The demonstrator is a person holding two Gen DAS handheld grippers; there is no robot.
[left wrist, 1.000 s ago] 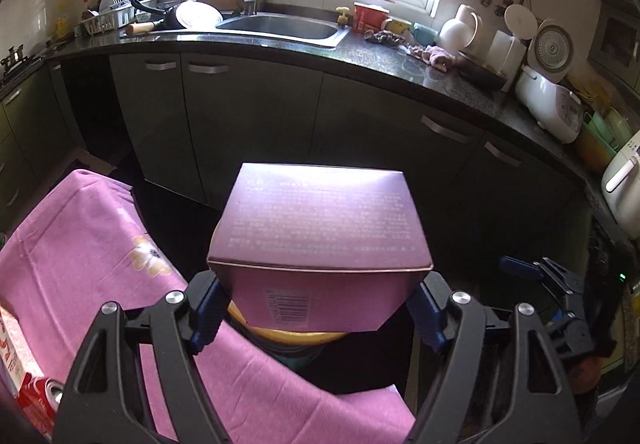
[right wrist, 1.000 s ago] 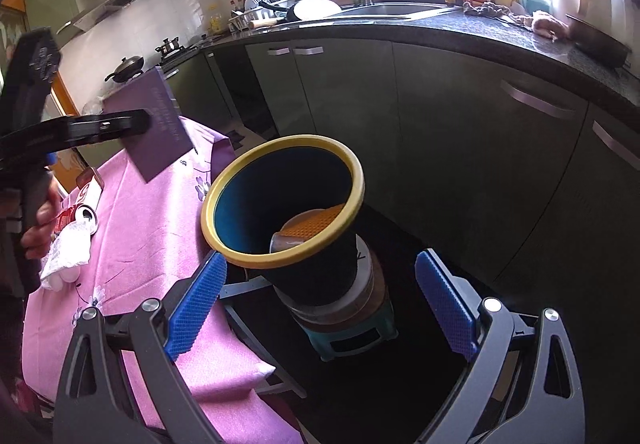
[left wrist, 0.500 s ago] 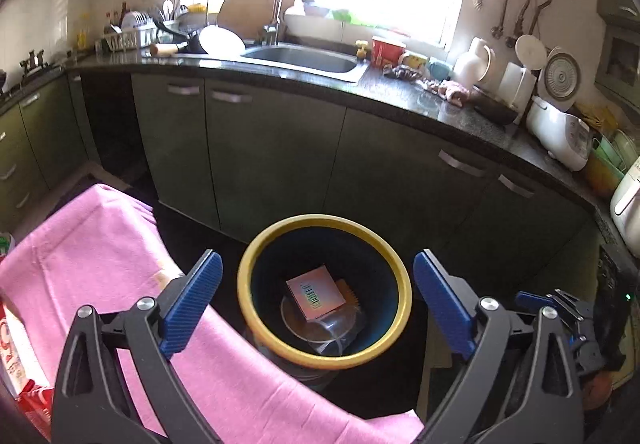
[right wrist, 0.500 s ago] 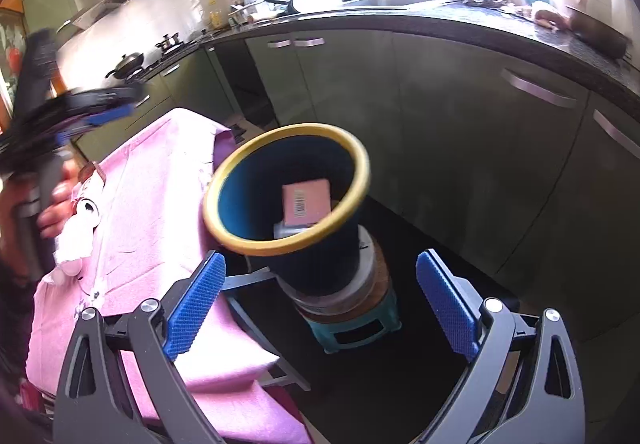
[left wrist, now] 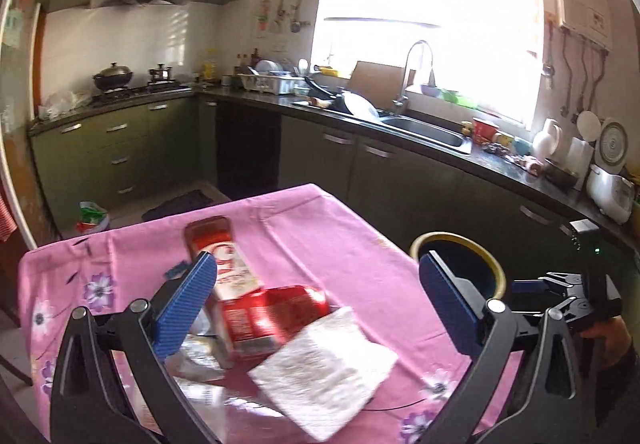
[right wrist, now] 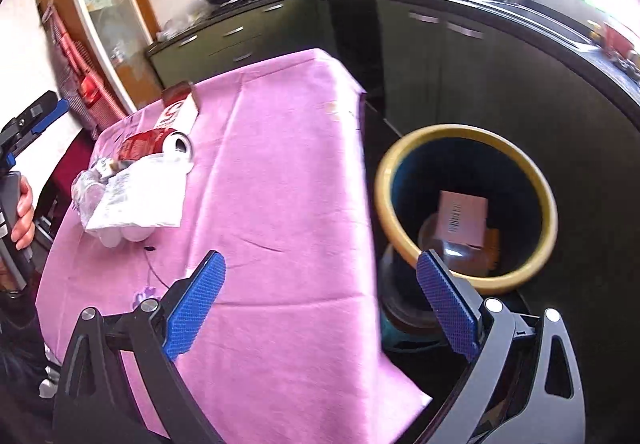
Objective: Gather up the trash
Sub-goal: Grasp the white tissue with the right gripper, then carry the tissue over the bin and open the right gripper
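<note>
Blown-out daylight floods through the window (left wrist: 432,23); both fisheye views are motion-blurred, edges curved.

No wording legible anywhere, only a barcode on the pink box (right wrist: 463,218), print on the red carton (left wrist: 228,264) blurred

On the surface (right wrist: 280,183): a can (right wrist: 156,145) lies on its side, a carton (right wrist: 178,111) behind it, a napkin (right wrist: 140,195) before it. The bin (right wrist: 466,203) stands beside the surface's right edge; a box (right wrist: 462,217) lies in it.
</note>
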